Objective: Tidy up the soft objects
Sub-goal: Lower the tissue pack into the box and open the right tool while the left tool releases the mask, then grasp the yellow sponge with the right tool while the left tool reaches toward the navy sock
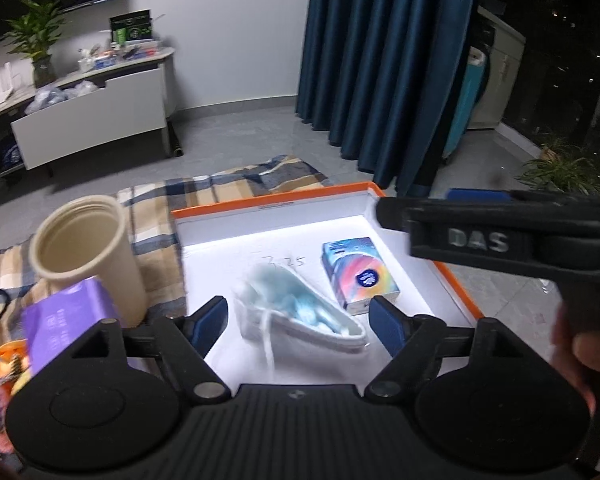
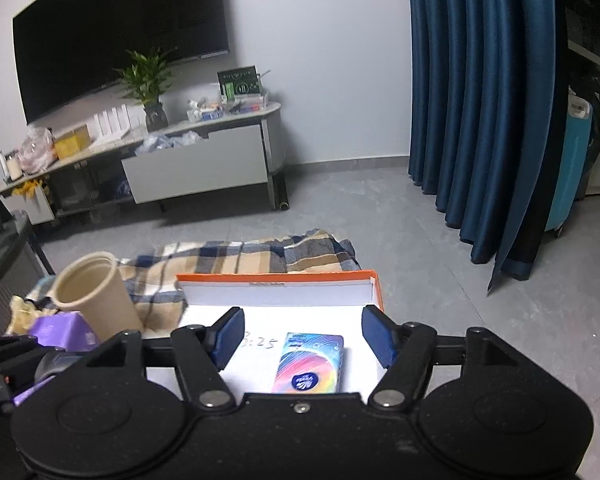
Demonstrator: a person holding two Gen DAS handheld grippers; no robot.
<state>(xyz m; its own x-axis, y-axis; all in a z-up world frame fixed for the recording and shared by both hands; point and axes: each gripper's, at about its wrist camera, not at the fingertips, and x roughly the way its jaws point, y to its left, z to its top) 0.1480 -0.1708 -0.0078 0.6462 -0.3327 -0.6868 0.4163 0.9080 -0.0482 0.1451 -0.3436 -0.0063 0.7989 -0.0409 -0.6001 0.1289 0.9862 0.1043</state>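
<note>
On the floor in front of me sits a shallow white box with an orange rim (image 1: 458, 286), resting partly on a plaid blanket (image 1: 228, 188). Inside it lie two soft things: a crumpled pale blue face mask (image 1: 296, 312) with white ear loops, and just to its right a rainbow-coloured tissue pack (image 1: 360, 274). The mask is slightly blurred.

My left hand-held gripper (image 1: 300, 322) hovers over the near part of the box, its blue pads spread wide on either side of the mask and pressing on nothing; it is released. My right hand-held gripper (image 2: 304, 338) is also released, its blue pads standing well apart above the tissue pack, which lies flat on the box floor beside handwritten numbers. From the left camera I see the right tool's black body crossing the upper right, with a hand (image 1: 576, 352) gripping it.

Left of the box stands a beige open-topped cylinder (image 1: 88, 256), upright on the blanket, with a purple packet (image 1: 68, 320) just in front of it. Beyond are a grey tiled floor, a dark blue curtain (image 1: 384, 60) and a low white cabinet (image 1: 96, 116).
</note>
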